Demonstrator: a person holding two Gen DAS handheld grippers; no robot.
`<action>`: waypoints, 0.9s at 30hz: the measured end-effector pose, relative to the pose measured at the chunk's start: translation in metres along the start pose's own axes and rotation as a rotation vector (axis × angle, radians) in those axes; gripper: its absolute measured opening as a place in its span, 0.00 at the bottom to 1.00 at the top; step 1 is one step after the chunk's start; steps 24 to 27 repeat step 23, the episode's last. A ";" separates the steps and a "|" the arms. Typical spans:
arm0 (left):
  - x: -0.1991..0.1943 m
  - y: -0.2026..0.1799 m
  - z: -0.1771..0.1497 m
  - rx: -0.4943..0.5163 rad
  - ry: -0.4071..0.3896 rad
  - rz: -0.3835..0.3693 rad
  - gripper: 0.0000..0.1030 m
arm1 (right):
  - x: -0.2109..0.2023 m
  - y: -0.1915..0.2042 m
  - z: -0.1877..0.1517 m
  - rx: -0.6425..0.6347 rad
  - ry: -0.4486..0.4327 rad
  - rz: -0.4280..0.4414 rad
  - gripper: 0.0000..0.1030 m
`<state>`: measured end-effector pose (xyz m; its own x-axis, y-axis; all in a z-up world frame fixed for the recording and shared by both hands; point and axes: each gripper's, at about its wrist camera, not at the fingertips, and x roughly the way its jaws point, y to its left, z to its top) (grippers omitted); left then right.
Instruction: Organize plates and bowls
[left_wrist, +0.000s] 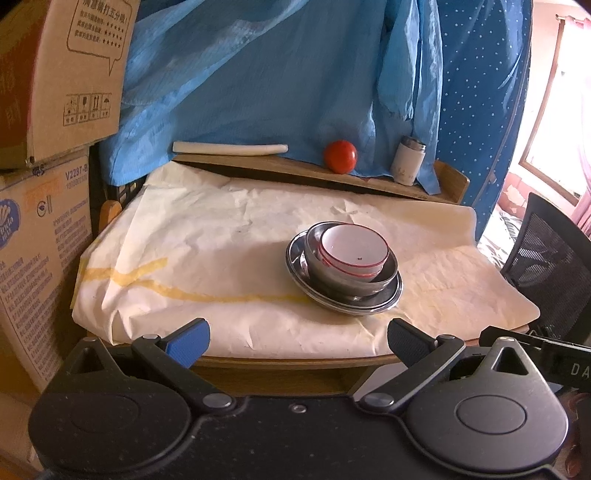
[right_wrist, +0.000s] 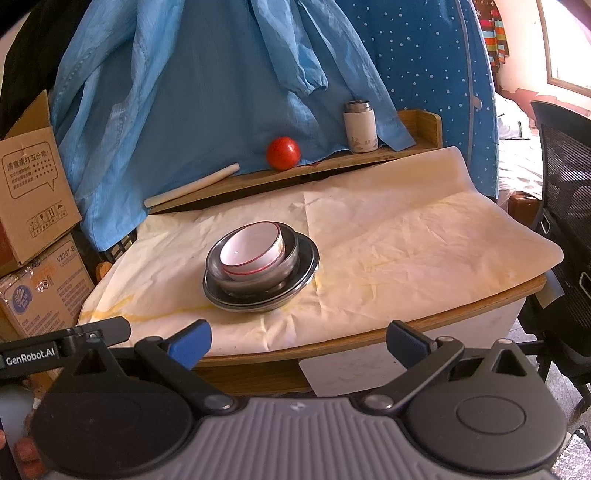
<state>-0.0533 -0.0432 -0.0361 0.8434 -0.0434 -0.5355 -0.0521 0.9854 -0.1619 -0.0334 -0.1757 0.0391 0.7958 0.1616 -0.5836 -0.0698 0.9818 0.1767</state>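
A white bowl with a red rim (left_wrist: 352, 251) (right_wrist: 251, 251) sits tilted inside a steel bowl (left_wrist: 347, 278) (right_wrist: 286, 258). Both rest on a steel plate (left_wrist: 369, 301) (right_wrist: 295, 284), which lies on the paper-covered table (left_wrist: 207, 236) (right_wrist: 406, 236). My left gripper (left_wrist: 297, 341) hangs open in front of the table's near edge, well short of the stack and holding nothing. My right gripper (right_wrist: 297, 341) is likewise open and empty, back from the table edge with the stack ahead and to its left.
On the raised back shelf lie a white rolled stick (left_wrist: 229, 148) (right_wrist: 192, 184), a red tomato (left_wrist: 340, 156) (right_wrist: 283, 153) and a white flask (left_wrist: 407, 159) (right_wrist: 359, 127). Cardboard boxes (left_wrist: 48, 206) (right_wrist: 35, 192) stand at left, a mesh chair (left_wrist: 550, 266) (right_wrist: 569, 206) at right. Blue cloth (left_wrist: 258, 74) hangs behind.
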 end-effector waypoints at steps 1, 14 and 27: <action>0.000 -0.001 0.000 -0.001 -0.003 -0.003 0.99 | 0.000 0.000 0.000 0.000 0.001 0.000 1.00; 0.002 -0.003 0.002 -0.019 -0.015 -0.047 0.99 | 0.006 -0.004 0.001 0.004 0.010 0.002 1.00; 0.010 -0.004 0.003 -0.022 -0.005 -0.054 0.99 | 0.014 -0.009 0.005 0.007 0.029 0.006 1.00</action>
